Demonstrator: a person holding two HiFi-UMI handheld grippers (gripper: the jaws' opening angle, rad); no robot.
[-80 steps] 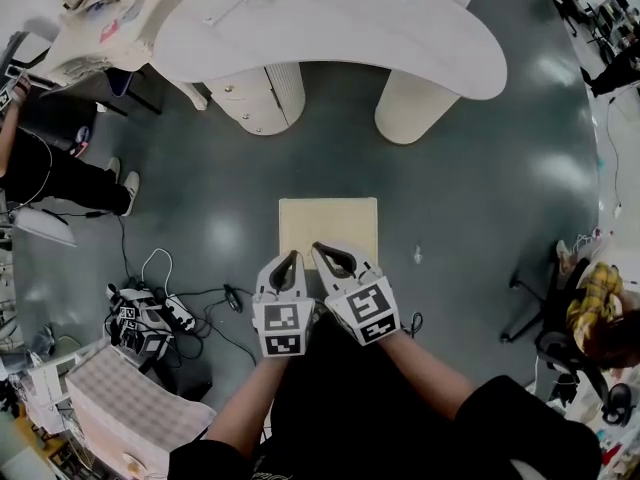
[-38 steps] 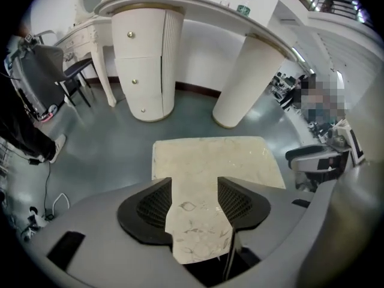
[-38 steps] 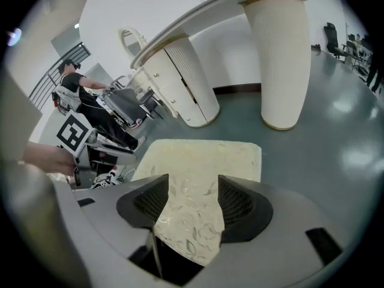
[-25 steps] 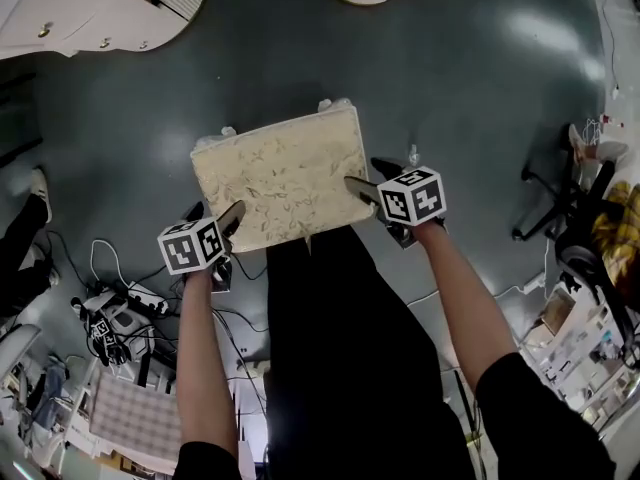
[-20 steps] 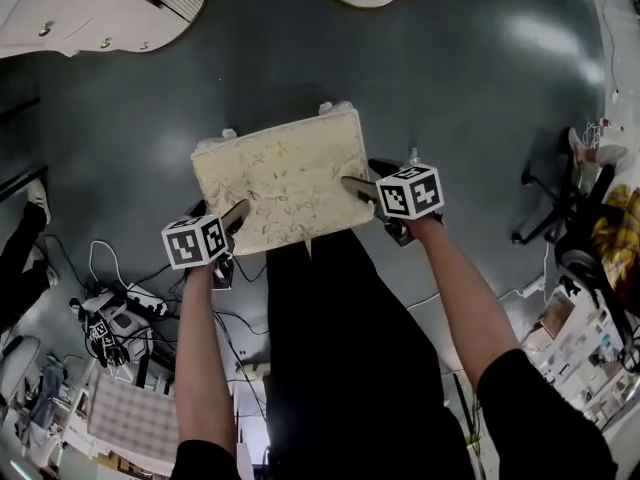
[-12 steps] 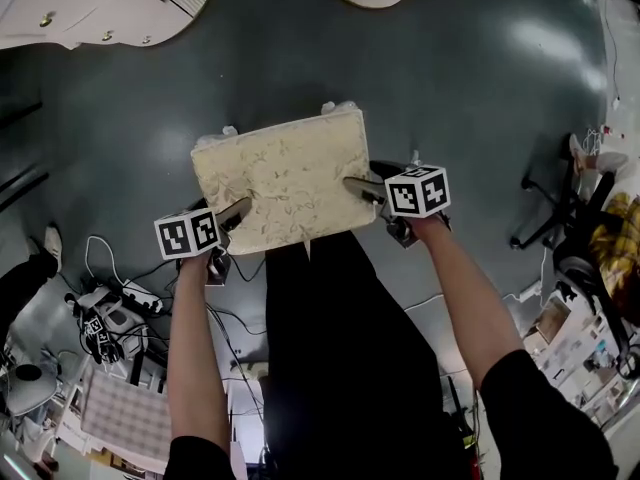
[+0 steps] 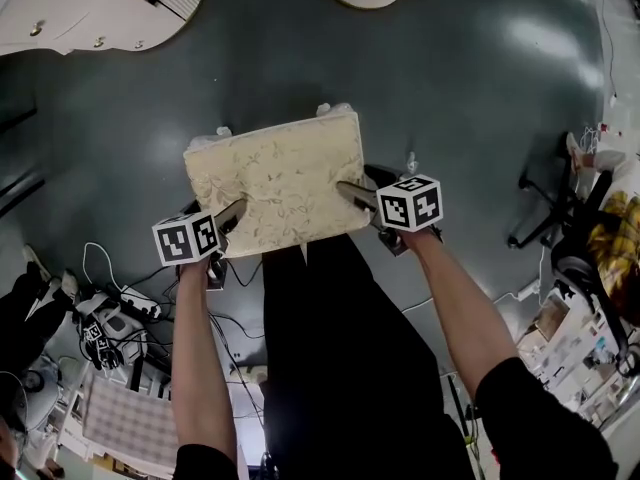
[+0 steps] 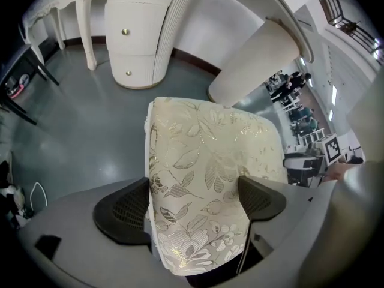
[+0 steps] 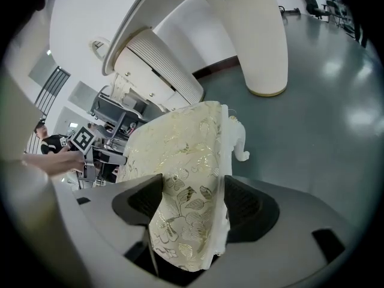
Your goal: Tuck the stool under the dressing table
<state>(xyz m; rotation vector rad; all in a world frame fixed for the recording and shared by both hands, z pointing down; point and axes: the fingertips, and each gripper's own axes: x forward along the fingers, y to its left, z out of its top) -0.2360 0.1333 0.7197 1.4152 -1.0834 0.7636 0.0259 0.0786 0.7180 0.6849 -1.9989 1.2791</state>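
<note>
Two tongs: you are clamping the left tongs on the near left corner of the stool and the right tongs on its near right corner. In each gripper view the floral cushion is filling the gap, with pads pressing on both sides.
Why both corners: you are likely gripping two corners so the seat is steering straight rather than swivelling as it travels.
Stool place: it is sitting slightly askew over the grey floor, just beyond your legs and well short of the dressing table. Whether its feet are touching down is not showing.
Target gap: the opening between the drawer pedestal and the round column is lying ahead of the seat, so you are probably lining up for a forward push.
Change since earlier: a few seconds back both tongs were hovering side by side at the middle of the near edge, with the whole dressing table in view. Now they are spread to the corners and you are looking steeply down. Over the last half second the seat is drifting slightly left and far.
</note>
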